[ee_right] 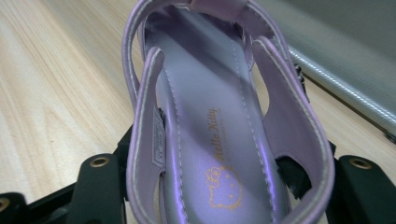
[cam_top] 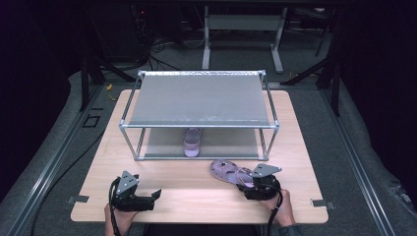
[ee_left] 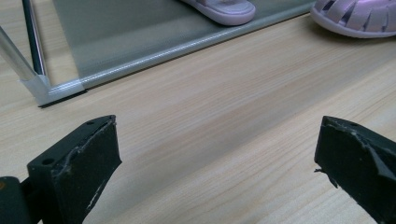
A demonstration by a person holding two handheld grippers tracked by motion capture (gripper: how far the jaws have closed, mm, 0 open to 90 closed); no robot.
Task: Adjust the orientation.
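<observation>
The right claw (cam_top: 253, 183) grips a purple sandal (cam_top: 231, 173) at its heel end: in the right gripper view the jaws stand on either side of the heel (ee_right: 224, 154), pressed against its side walls. The sandal sits on the tabletop (cam_top: 192, 189) in front of the rack (cam_top: 196, 98), just ahead and to the left of the right claw. Its long axis runs from the claw diagonally forward and to the left, toe toward the rack's lower shelf (cam_top: 216, 143).

The left claw (cam_top: 147, 198) rests released near the front left of the tabletop; in the left gripper view its jaws stand wide apart with bare wood (ee_left: 224, 140) between them. It lies well apart from the sandal, so the right hand (cam_top: 281, 206) is clearly the nearer one and the one doing the work.

The rack is a metal frame with two grey shelves. The top shelf holds nothing. The lower shelf holds a matching sandal (cam_top: 192, 141), set toe toward the person near the middle of the front edge; the left gripper view shows its toe (ee_left: 224, 10) resting on the shelf mat.

As a judgement, the coming move is to carry the held sandal forward and left to the lower shelf, beside its mate. The free space to the right of that sandal lies almost in line with the held sandal's toe, so it would need little turning, only a lift over the shelf's front rail (cam_top: 221, 157).
</observation>
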